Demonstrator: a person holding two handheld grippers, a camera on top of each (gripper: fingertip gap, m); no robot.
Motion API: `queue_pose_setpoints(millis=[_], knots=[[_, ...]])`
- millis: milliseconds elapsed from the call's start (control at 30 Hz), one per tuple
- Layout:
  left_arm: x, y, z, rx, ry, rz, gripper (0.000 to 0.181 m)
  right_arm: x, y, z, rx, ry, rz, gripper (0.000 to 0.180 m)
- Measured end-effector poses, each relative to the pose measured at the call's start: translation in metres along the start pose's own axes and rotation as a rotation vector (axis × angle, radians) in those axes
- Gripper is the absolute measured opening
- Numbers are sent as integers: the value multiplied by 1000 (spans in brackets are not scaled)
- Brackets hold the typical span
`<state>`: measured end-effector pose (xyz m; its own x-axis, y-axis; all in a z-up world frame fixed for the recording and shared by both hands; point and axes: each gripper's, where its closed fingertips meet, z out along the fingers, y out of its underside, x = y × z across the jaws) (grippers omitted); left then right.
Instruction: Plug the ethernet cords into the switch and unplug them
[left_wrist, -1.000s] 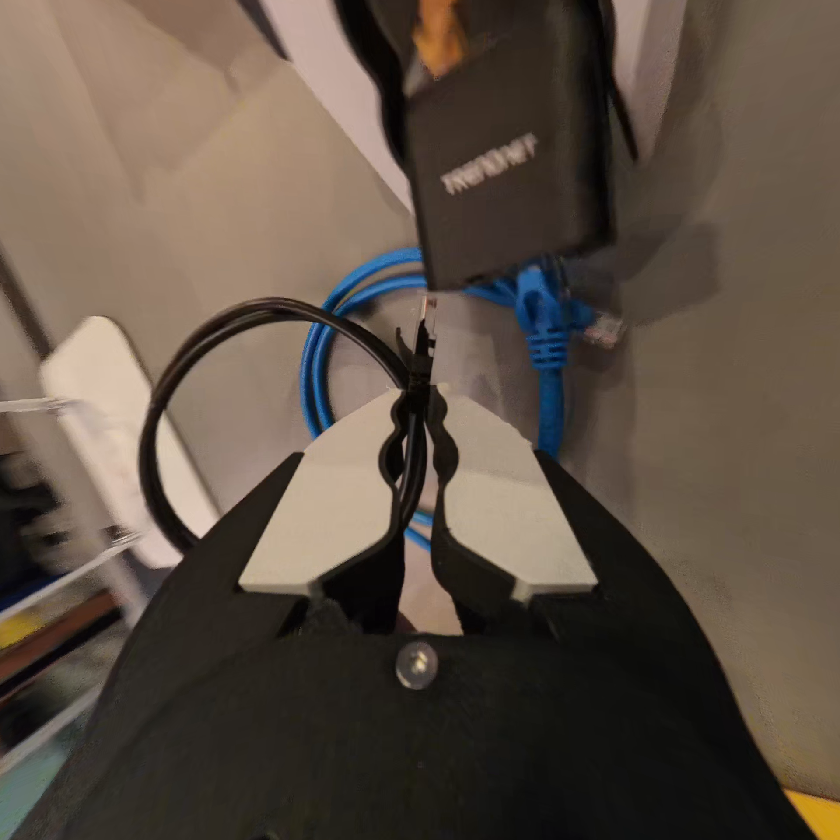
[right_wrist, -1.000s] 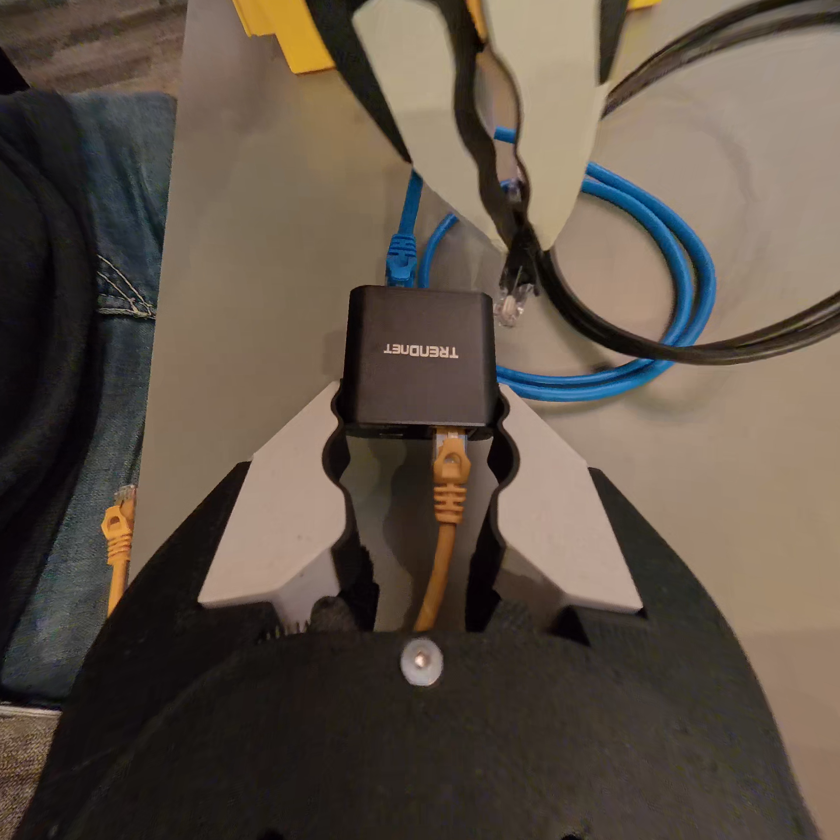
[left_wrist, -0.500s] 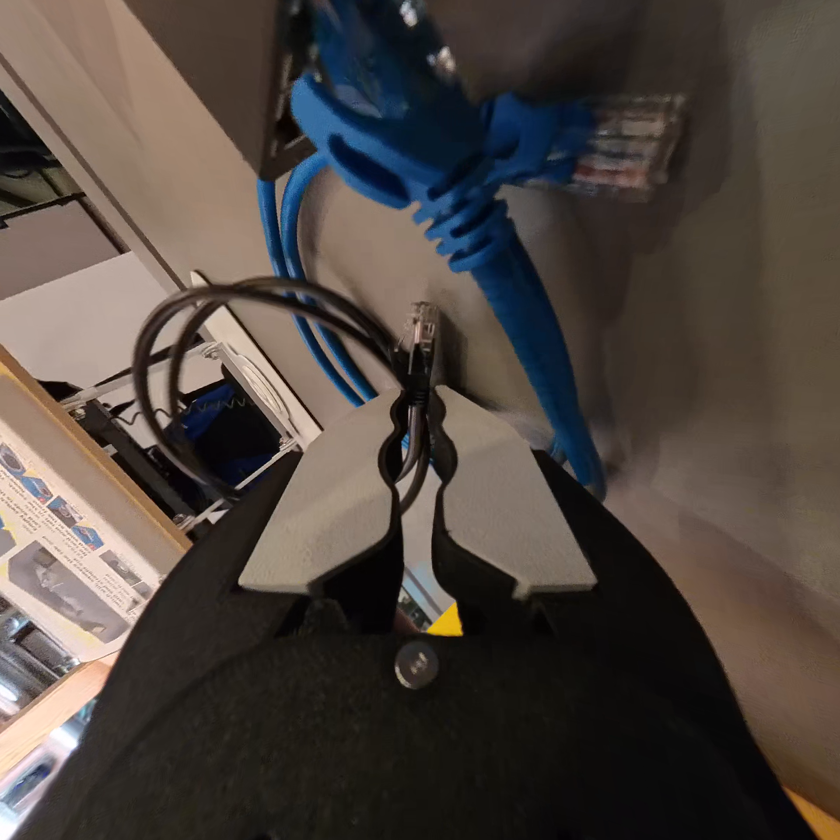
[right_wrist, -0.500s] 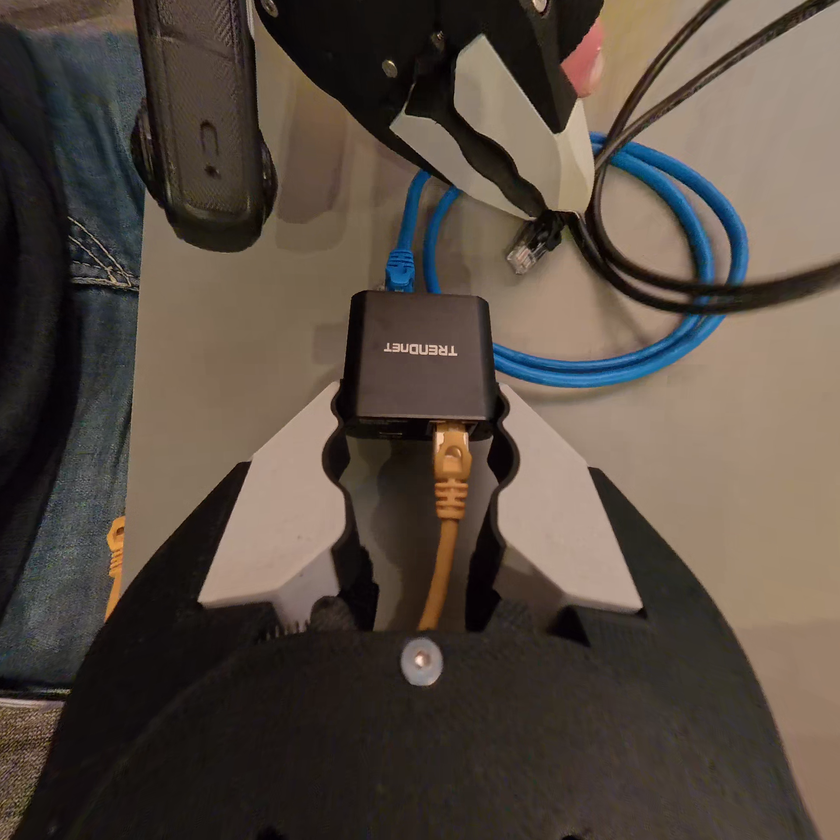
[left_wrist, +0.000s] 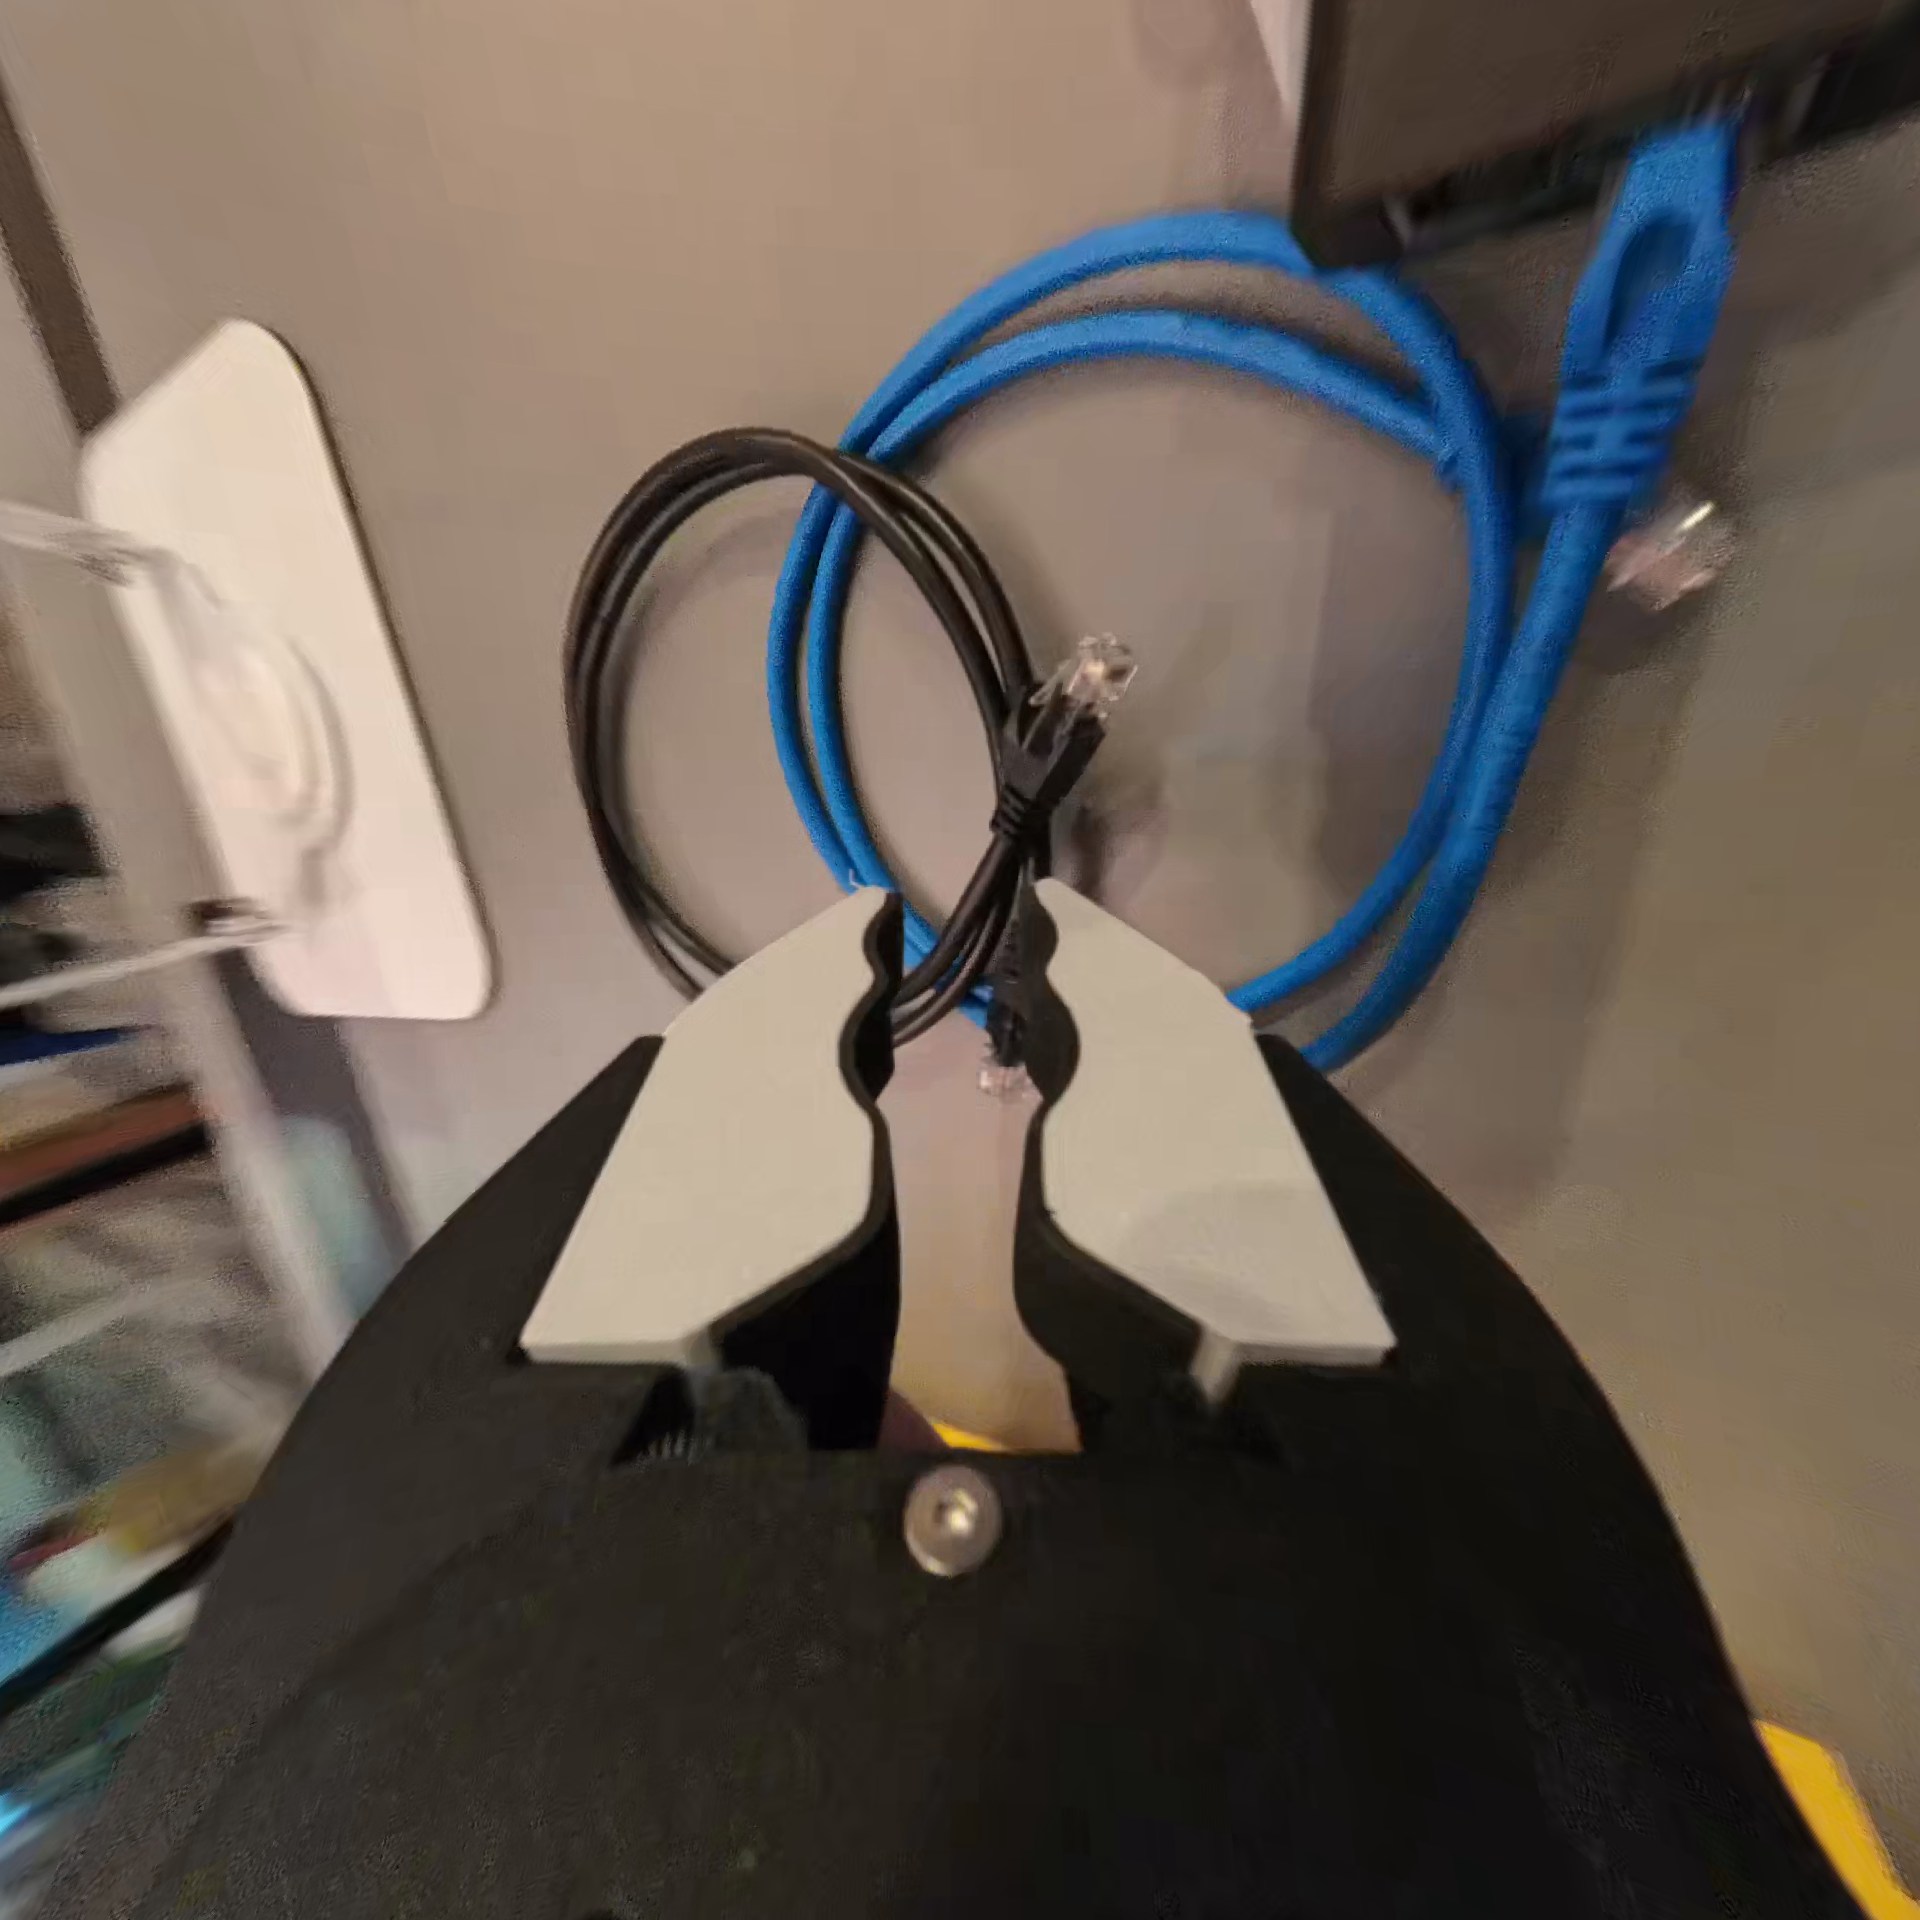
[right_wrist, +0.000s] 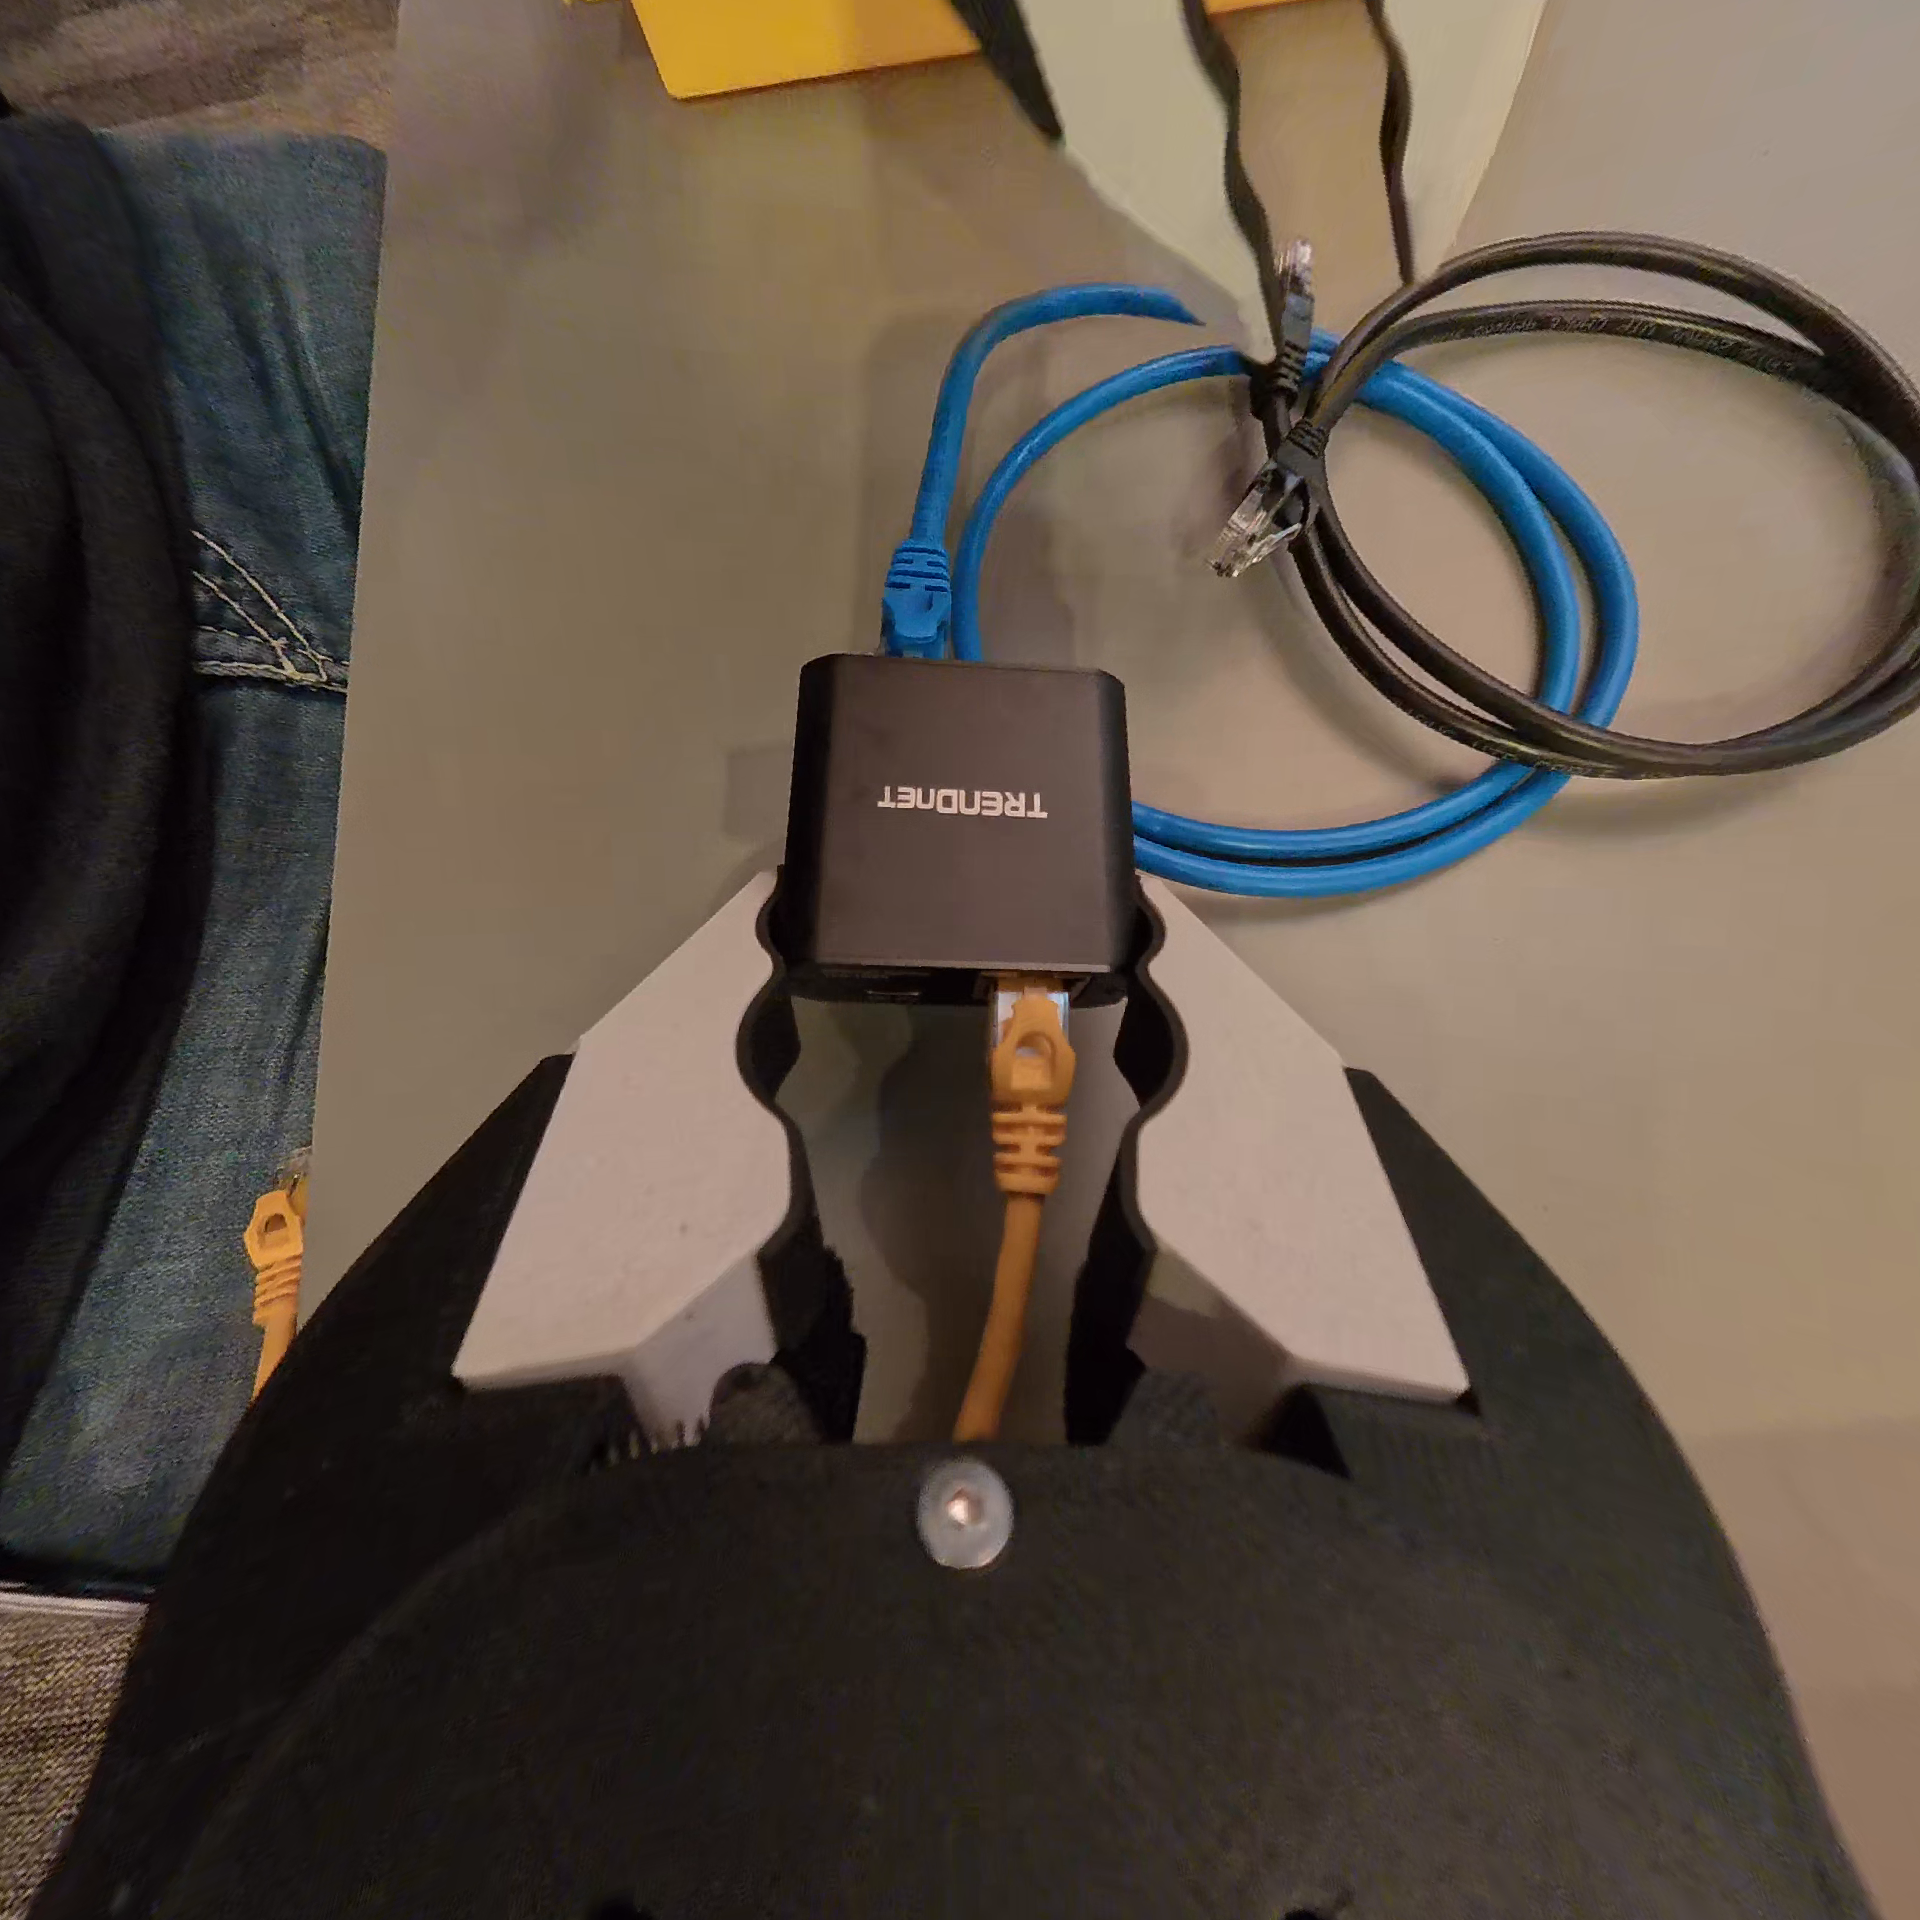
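My right gripper is shut on the near end of the black switch, which rests on the grey table. An orange cord is plugged into its near side and runs back between my fingers. A blue cord is plugged into its far side by a blue plug. My left gripper is open a little. The coiled black cord lies loose on the table, passing between its tips, with one clear plug ahead of them. The black cord overlaps the blue coil.
A person's leg in jeans is along the table's left edge, with a loose orange plug beside it. A yellow object sits at the far edge. A white rounded object and shelving stand left of the left gripper.
My left gripper has pulled back from the switch and its jaws have opened; the black cord it was gripping now lies on the table. The right gripper still holds the switch.
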<state>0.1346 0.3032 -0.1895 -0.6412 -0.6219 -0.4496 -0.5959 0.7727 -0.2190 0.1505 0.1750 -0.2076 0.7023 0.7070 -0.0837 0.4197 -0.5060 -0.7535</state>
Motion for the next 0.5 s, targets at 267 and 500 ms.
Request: queue_pose_setpoints(millis=[267, 500], knots=[[-8, -18, 3, 154, 594, -352, 14, -3, -3, 3, 13, -14, 6, 60], [23, -5, 22, -49, 892, -209, 12, -2, -1, 0, 29, -19, 15, 60]])
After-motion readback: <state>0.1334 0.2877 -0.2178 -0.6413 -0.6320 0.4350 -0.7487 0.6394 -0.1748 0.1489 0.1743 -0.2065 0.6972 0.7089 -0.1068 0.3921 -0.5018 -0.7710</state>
